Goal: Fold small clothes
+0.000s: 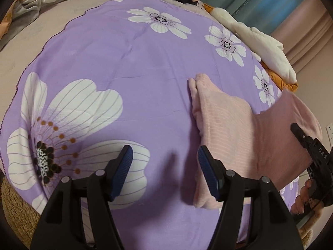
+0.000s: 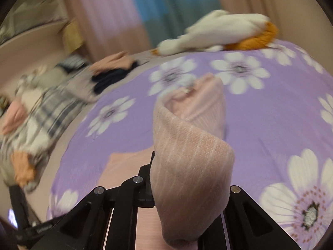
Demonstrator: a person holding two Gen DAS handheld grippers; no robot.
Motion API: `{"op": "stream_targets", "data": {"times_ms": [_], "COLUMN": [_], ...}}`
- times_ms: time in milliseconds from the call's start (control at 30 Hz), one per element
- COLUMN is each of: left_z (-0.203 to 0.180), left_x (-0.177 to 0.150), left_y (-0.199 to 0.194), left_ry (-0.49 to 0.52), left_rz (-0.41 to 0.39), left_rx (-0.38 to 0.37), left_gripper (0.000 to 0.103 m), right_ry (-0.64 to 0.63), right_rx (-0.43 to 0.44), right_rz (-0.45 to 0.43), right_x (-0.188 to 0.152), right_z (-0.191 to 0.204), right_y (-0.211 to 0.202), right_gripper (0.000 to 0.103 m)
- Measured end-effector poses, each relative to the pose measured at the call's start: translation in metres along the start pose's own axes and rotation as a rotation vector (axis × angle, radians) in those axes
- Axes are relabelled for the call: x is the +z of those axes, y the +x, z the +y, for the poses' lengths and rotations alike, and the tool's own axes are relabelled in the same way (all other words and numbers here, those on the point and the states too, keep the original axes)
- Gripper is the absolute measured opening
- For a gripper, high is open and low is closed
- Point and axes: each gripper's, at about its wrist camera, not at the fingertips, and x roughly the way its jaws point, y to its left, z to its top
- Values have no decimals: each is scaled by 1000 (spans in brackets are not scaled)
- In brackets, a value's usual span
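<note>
The left tongs (image 1: 165,162) hang open over the purple flowered sheet (image 1: 124,66), holding nothing, their blue pads (image 1: 124,162) spread wide; the pink garment (image 1: 224,120) begins just beside their right finger and lies mostly to their right. Its long axis runs straight away from those tongs, with a narrow rounded end pointing to the far side of the sheet, toward the white stuffed toy (image 1: 268,50), and its near end close to the tongs. Farther right, the right tongs (image 2: 187,179) have one end of the same garment (image 2: 187,166) draped and curled over their fingers; they seem closed on it, though the cloth hides the tips, so the grip itself cannot be confirmed. From there the garment stretches ahead of the right tongs and lies flat on the sheet. The likely trouble is that the lifted end is rolled rather than flat, so it could slide out or land twisted. With the left tongs pinning nothing, the whole garment could drag across the sheet instead of folding.
</note>
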Motion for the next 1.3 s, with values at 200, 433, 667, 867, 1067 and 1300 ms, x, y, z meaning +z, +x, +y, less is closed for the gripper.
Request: {"op": "stream_targets", "data": {"times_ms": [200, 433, 667, 867, 1067, 1300], "left_z": [6, 2, -21, -52, -76, -93], "left_x": [-4, -4, 21, 39, 56, 61], "left_y": [-5, -10, -17, -6, 25, 62], "left_ry": [-6, 20, 72, 140, 138, 157], "left_rz": [1, 4, 43, 77, 171, 256], "left_rx": [12, -4, -132, -215, -276, -229], "left_gripper": [65, 65, 66, 72, 72, 71], "right_ry": [-169, -246, -191, -138, -51, 44], "right_rx": [77, 36, 148, 145, 136, 138], "right_rz": [114, 264, 306, 239, 229, 170], "right_x": [-26, -65, -58, -56, -56, -45], "right_z": [53, 68, 59, 44, 14, -14], "right_y": [25, 59, 37, 5, -13, -39], "right_gripper": [16, 16, 56, 64, 68, 71]}}
